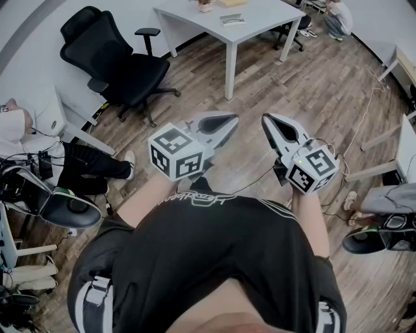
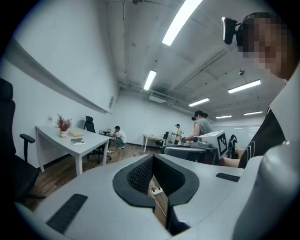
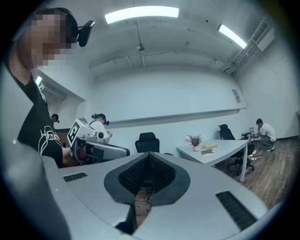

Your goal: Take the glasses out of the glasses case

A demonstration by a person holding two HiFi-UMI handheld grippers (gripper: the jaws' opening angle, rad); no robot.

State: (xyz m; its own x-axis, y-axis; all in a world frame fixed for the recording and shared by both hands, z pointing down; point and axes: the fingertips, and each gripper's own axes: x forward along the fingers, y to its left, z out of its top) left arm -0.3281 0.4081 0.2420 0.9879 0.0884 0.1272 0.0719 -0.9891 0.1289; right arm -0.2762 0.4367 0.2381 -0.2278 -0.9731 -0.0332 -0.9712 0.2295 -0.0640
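Both grippers are held at chest height over the wooden floor, pointing at a white table (image 1: 260, 29) a few steps away. My left gripper (image 1: 229, 119) is shut with nothing in it; in the left gripper view its pads (image 2: 140, 176) meet at the tip. My right gripper (image 1: 267, 119) is also shut and empty, and the right gripper view shows its pads (image 3: 159, 174) closed together. On the table lie a small flat item (image 1: 232, 19), a box (image 1: 232, 2) and a potted plant (image 1: 205, 5). I cannot tell whether the flat item is the glasses case. No glasses show.
A black office chair (image 1: 123, 62) stands to the left of the table. A seated person (image 1: 45, 146) is at the far left, another crouches at the back right (image 1: 338, 16). Desk legs (image 1: 380, 140) and floor cables (image 1: 354, 130) are on the right.
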